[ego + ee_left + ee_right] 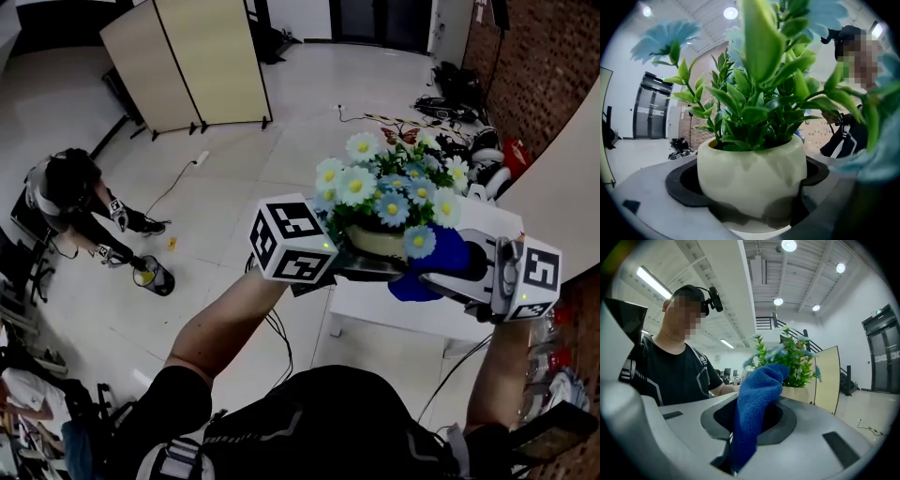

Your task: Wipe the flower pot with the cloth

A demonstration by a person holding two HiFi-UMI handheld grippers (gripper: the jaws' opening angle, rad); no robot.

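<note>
Flower pot and blue cloth, both held aloft, side by side.

The flower pot [752,176] was a pale cream, glossy, round-bellied bowl. It stood upright, packed with green leafy stems that carried white and light-blue daisy-like blooms with yellow centres, and it was clamped low on its body between the jaws of the left gripper [349,265]. The cloth [754,413] was deep blue, with a nubbly microfibre weave. It was bunched into a thick fold and pinched at its lower end in the right gripper [466,272]. Its free end rose and curled over towards the pot's side, just under the flowers, though actual contact could not be told.
</note>
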